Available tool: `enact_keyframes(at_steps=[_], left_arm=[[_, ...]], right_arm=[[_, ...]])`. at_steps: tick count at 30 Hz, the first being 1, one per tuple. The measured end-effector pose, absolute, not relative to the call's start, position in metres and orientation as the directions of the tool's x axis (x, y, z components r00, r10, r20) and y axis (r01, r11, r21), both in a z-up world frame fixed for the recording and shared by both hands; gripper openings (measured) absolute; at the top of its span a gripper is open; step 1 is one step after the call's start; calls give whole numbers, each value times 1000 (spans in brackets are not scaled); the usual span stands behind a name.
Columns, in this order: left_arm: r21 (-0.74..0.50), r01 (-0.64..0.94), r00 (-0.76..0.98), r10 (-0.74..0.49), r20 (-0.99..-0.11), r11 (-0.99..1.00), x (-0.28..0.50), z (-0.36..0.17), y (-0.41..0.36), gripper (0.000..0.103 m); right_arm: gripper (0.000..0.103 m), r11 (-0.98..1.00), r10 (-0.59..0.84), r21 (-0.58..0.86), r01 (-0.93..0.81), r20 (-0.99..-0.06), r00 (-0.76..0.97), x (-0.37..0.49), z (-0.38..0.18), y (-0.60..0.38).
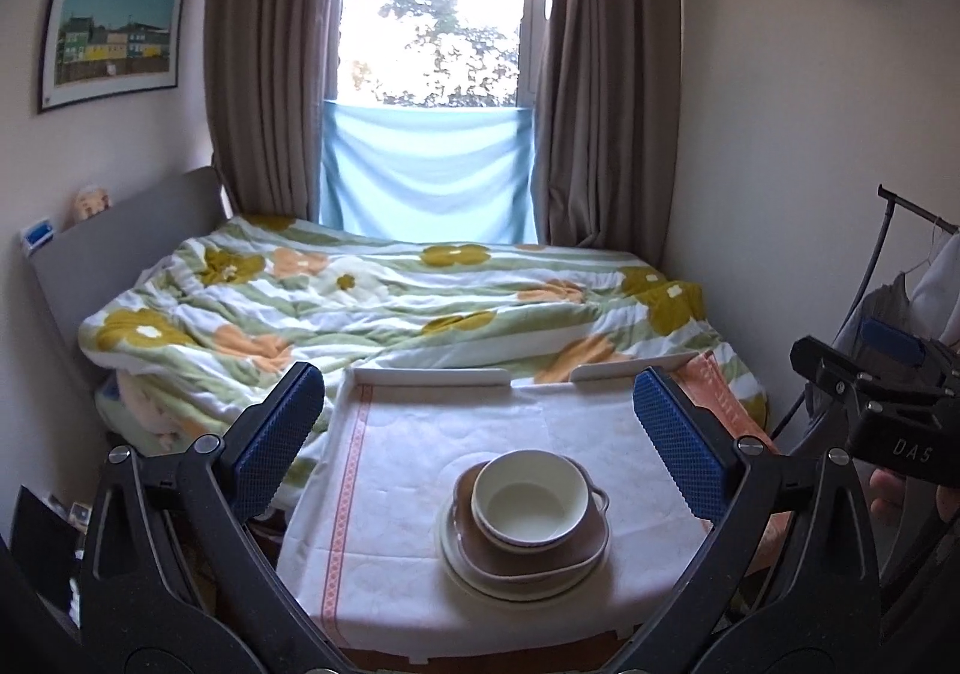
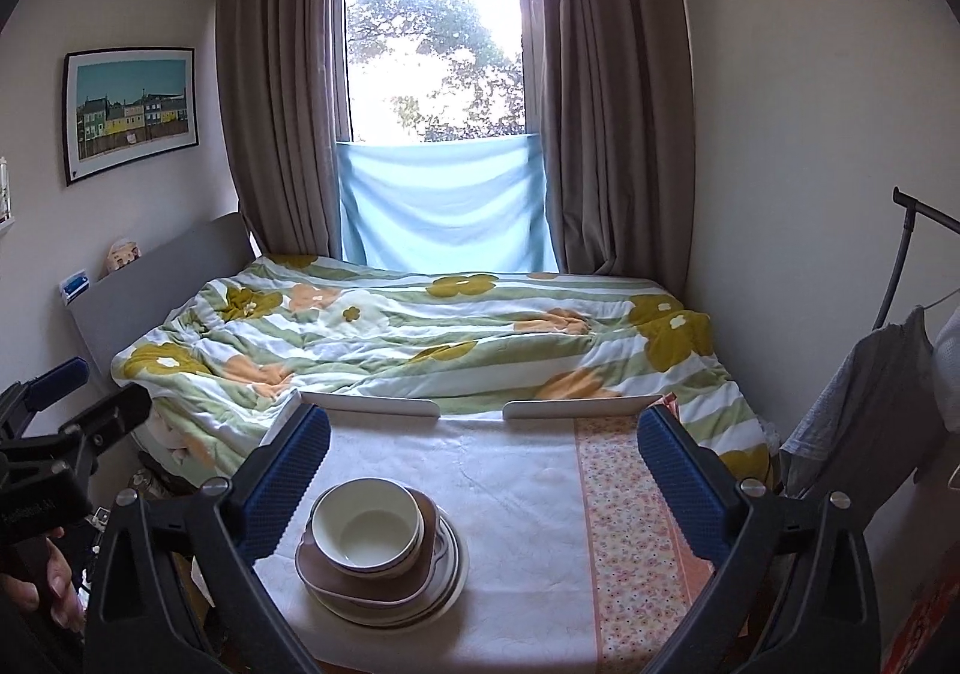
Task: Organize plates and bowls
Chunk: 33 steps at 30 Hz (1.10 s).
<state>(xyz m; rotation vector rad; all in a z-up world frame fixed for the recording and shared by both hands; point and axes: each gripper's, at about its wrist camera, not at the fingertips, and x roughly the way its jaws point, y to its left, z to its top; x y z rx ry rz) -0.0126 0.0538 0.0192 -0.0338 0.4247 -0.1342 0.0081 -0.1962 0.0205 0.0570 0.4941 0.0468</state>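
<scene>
The cream bowl [image 1: 527, 500] sat nested on the brown dish [image 1: 531, 545] and white plate [image 1: 510, 575] mid-bench [image 1: 420, 434], just short of the bed [image 1: 372, 302], both the left claw [image 1: 480, 440] and right claw [image 2: 483, 476] spread wide and empty above, so stacking looked finished.

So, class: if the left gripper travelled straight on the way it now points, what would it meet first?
Probably nothing on the table. The open left gripper sits above the stacked dishes, aimed over the table's far rim, so likely the flowered quilt first; depth is unclear.
</scene>
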Motion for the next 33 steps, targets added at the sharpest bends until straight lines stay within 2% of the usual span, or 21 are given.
enact_keyframes(at_steps=[33], left_arm=[[-22,110,921,-110,-375,994,-18,27,41,103]], right_arm=[[102,998,19,63,11,-458,889,6,21,-205]])
